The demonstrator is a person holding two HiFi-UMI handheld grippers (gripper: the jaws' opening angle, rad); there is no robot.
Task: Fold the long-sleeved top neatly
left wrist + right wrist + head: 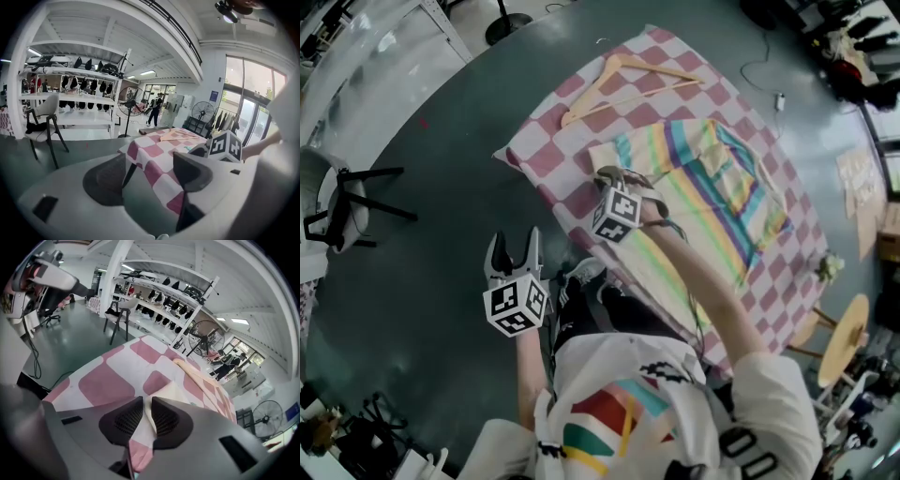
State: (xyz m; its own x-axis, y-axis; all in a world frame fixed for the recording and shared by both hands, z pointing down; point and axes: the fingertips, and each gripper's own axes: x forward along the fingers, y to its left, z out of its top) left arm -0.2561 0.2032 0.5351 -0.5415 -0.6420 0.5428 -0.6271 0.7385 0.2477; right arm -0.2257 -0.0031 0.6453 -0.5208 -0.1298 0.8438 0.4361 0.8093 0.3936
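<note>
The long-sleeved top point(712, 197), striped in pastel green, yellow, blue and purple with cream edging, lies spread on the pink-and-white checked cloth point(548, 141) that covers the surface, just beside a bare wooden hanger point(656, 69) lying towards the far corner. The right gripper point(614, 178) is down at the top's left-hand cream edge. In the right gripper view its jaws point(146, 404) stand almost together, and a raised fold of cream fabric point(161, 392) is pinched in the narrow gap between the pads. The left gripper point(514, 251) is held off the surface, over the grey-green floor point(422, 281) and well apart from the garment. In the left gripper view its jaws point(150, 168) stand wide apart with nothing gripped; only the hanging corner of the checked cloth shows beyond them. Each gripper carries a cube with black-and-white square markers point(616, 214), which are patterns, not lettering. The person's white shirt point(628, 403) bears coloured stripes and, at the sleeve, figures that read as "00". A blue wall sign point(213, 95) is too small to read.
</note>
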